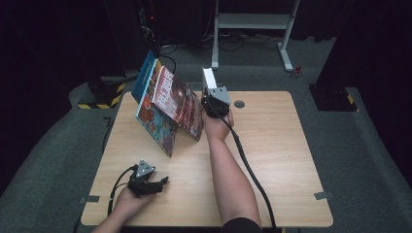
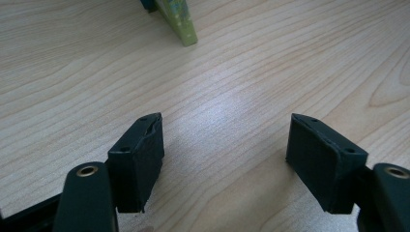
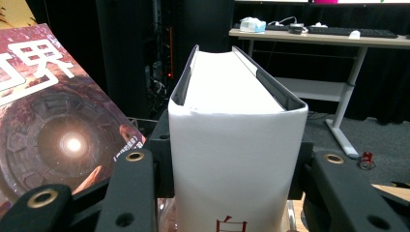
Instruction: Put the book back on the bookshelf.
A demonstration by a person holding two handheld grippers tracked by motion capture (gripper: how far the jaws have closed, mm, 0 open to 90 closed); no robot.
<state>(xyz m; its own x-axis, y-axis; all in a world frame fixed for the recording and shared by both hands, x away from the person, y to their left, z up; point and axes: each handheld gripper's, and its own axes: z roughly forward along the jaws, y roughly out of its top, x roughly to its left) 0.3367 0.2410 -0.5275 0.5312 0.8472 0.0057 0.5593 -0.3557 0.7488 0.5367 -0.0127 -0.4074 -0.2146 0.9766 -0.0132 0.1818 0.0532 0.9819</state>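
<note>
white book (image 3: pixel 232 145) with red lettering, red-brown magazine (image 1: pixel 177 102), pale woodgrain table (image 1: pixel 272 145)

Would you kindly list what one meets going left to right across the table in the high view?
Left gripper → leaning books → white book held by the right gripper → round hole in the table.

The left gripper (image 1: pixel 163 183) sits low at about 7 o'clock in the high view, carried in the left hand (image 1: pixel 127 198), which comes in from the bottom edge. Its jaws point toward 3 o'clock and stand apart with nothing between them; in the left gripper view the two black pads (image 2: pixel 138 159) are well separated. The right forearm reaches up from 6 o'clock toward 12 o'clock, almost straight. The right hand (image 1: pixel 217 126) carries the right gripper (image 3: pixel 235 159), whose jaws press on both sides of something held upright.
</note>
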